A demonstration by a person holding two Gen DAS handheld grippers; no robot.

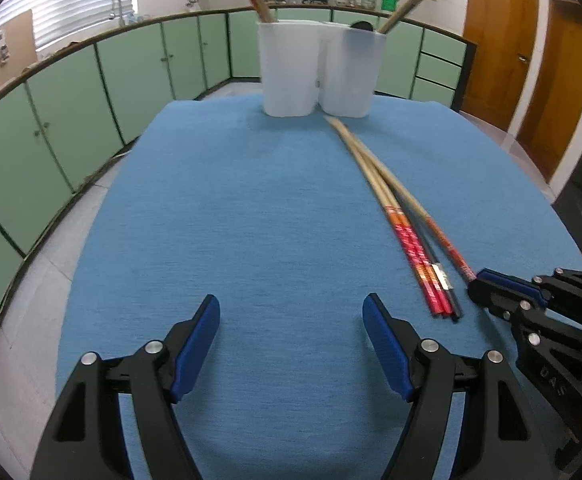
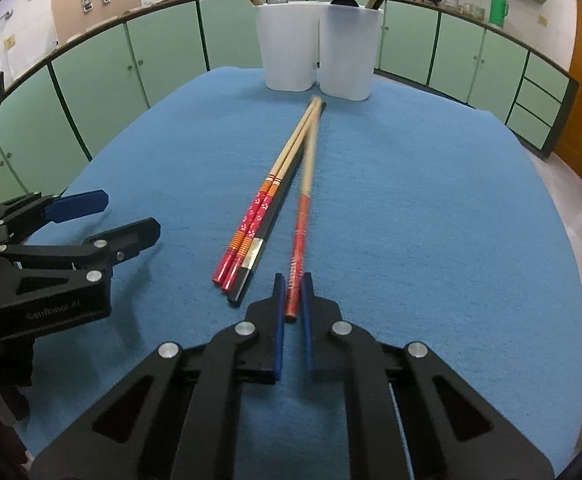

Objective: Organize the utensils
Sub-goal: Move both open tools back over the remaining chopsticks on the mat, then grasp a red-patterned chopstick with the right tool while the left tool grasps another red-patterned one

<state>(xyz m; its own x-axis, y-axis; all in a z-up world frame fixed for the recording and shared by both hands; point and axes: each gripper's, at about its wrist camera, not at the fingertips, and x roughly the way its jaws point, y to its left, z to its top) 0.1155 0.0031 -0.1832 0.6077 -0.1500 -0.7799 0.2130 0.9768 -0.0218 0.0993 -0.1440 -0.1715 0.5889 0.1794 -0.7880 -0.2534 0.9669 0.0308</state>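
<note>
1. The right gripper (image 2: 291, 300) has its blue pads pinched onto the red painted end of one chopstick (image 2: 306, 184); the jaws stand nearly together with only that stick between them; the far wooden tip is blurred, so whether it rests on the blue tablecloth (image 2: 431, 208) or is just lifting I cannot tell.
2. The left gripper (image 1: 291, 344) is spread wide and carries nothing; it hovers over bare cloth, well short of the white holder (image 1: 323, 68).
3. I judge the chopstick light, stiff and slim, its lacquered end rather slippery; held at the very end it will want to swing or droop; a hold nearer the middle would steady it.
4. Just beside the held stick, on its left in the right wrist view, lie the remaining chopsticks (image 2: 251, 232), a red patterned pair and a dark one, their tips near the holder's base.
5. The holder stands at the table's far edge; more chopsticks lean out of both its compartments.
</note>
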